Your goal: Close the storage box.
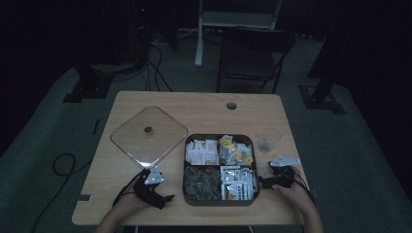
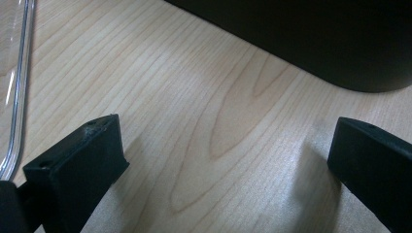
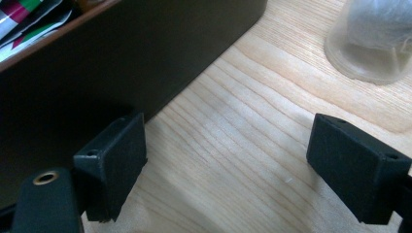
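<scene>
Both grippers sit empty with jaws spread wide, the left gripper [image 1: 154, 190] and right gripper [image 1: 278, 178] flanking the snack box [image 1: 221, 196], so either's about equally close.

In the high view, print on the packets [image 1: 239, 183] inside the compartment box [image 1: 219, 200] is reading too small to tell. The clear cup [image 3: 373, 36] is running off the right gripper view's top edge, as is the clear lid [image 2: 14, 92] past the left gripper view's left edge.

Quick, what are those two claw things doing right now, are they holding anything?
Left gripper: jaws open, holding nothing, over bare table.
Right gripper: jaws open, holding nothing, beside the box.
</scene>
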Action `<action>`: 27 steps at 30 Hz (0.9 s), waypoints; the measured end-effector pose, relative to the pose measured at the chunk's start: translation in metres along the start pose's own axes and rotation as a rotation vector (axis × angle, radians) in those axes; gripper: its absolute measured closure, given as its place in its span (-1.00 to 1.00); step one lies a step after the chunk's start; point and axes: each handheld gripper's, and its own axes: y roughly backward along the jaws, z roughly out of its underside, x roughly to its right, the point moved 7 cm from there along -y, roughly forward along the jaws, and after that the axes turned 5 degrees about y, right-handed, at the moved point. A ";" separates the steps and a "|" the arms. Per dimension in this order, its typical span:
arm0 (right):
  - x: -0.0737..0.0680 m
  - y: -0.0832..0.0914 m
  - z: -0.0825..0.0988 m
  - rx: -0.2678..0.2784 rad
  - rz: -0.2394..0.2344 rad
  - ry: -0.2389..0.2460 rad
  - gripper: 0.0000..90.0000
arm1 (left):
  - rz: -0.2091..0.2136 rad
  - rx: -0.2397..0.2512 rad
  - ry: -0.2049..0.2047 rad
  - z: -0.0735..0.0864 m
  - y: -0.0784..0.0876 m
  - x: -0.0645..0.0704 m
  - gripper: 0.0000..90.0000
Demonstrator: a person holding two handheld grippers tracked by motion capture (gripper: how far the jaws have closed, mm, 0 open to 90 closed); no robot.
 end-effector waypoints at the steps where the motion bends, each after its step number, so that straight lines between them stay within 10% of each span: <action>1: 0.000 0.000 0.000 0.000 0.000 0.000 -0.69 | -0.001 -0.001 0.000 0.000 0.000 0.000 -0.99; 27: 0.000 0.000 0.000 -0.001 -0.001 -0.001 -0.69 | -0.016 0.038 0.086 -0.001 0.013 -0.015 -0.97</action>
